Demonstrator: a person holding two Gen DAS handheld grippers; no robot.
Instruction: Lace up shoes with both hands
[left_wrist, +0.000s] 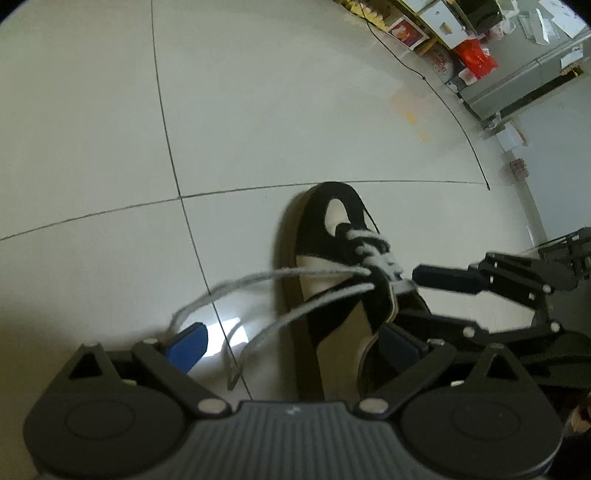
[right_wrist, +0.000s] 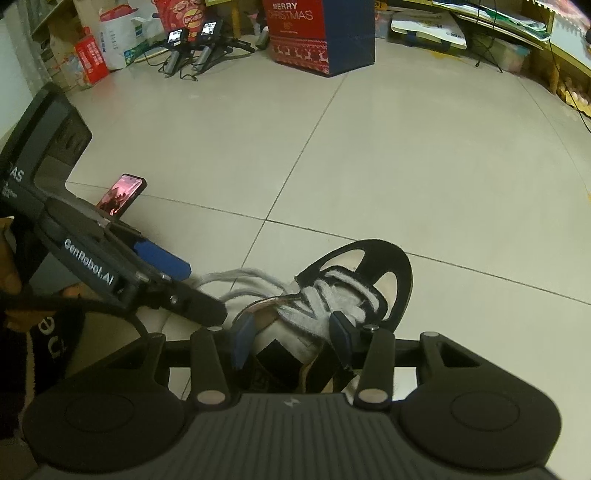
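A black and cream sneaker (left_wrist: 332, 295) stands on the tiled floor with its toe pointing away. White laces (left_wrist: 373, 251) cross its upper eyelets. Two loose lace ends (left_wrist: 266, 277) trail out to the left and down to the floor. My left gripper (left_wrist: 295, 347) is open, with the shoe's heel part between its blue pads. One lace end passes close to the left pad (left_wrist: 188, 345). My right gripper (right_wrist: 291, 339) is open over the tongue of the sneaker (right_wrist: 373, 280), a pad on each side of the lacing. The left gripper (right_wrist: 203, 291) reaches in from the left.
A phone (right_wrist: 122, 194) leans on the floor at the left. A Christmas gift bag (right_wrist: 321, 33), boxes and other devices (right_wrist: 192, 44) line the far wall. A black cable (left_wrist: 454, 114) crosses the tiles toward a grey cabinet (left_wrist: 524, 81).
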